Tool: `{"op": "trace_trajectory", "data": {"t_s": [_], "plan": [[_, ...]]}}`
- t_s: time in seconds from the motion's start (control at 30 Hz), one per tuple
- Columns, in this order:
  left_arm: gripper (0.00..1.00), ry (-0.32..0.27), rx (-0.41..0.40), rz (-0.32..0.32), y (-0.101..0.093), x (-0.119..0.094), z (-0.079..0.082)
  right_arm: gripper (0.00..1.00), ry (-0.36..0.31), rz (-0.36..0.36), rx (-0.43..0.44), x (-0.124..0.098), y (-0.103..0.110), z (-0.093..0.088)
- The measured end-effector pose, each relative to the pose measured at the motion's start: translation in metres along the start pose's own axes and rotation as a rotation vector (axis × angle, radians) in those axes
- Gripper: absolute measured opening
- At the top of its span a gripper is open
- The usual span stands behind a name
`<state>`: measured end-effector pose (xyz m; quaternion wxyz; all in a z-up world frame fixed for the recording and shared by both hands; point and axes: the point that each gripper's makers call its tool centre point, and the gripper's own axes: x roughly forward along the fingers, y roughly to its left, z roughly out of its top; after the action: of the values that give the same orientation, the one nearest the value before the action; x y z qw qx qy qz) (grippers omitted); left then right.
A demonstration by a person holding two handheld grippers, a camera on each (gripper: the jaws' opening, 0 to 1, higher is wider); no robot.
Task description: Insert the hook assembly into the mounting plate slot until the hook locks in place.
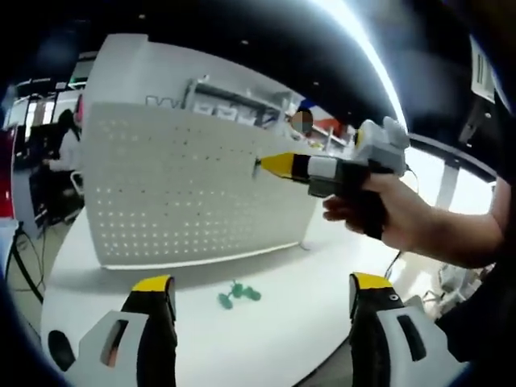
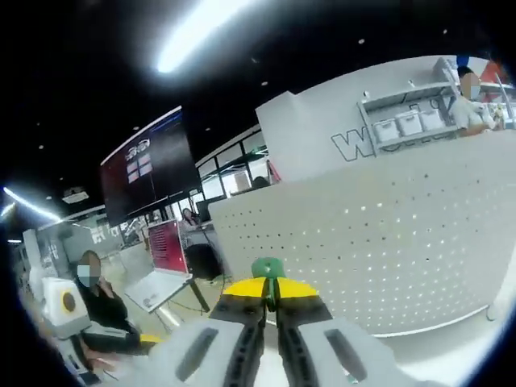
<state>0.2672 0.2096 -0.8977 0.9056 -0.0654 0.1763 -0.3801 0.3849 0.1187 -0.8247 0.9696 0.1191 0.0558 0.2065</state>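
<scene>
In the left gripper view, the left gripper (image 1: 260, 300) stood apart and empty at the bottom, green hooks (image 1: 236, 295) lying on the table (image 1: 306, 266) between its jaws; at centre right the right gripper (image 1: 278, 165) met the upright pegboard (image 1: 185, 185).

In the right gripper view, the right gripper (image 2: 270, 292) was clamped on a green hook (image 2: 268, 268), its tip pointing up at the pegboard (image 2: 379, 242) just ahead.

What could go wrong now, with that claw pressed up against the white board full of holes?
1. The right claw pinches the green hook only by a small part, so it might twist or slip while being pushed into the pegboard.
2. The holes are small and close together, so it could enter the wrong one.
3. The board stands upright on the table; a hard push might shift it.
</scene>
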Motion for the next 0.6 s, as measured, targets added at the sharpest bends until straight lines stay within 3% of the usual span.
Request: {"op": "trace_trajectory", "data": {"t_s": [0.3,0.6], "plan": [[0.96,0.006,0.052,-0.024,-0.008,0.004,0.000,0.00,-0.039,-0.097,-0.041,0.019,-0.029,0.013],[1.00,0.018,0.061,-0.026,-0.005,0.005,-0.004,0.00,-0.097,-0.180,-0.091,0.040,-0.041,0.027]]}}
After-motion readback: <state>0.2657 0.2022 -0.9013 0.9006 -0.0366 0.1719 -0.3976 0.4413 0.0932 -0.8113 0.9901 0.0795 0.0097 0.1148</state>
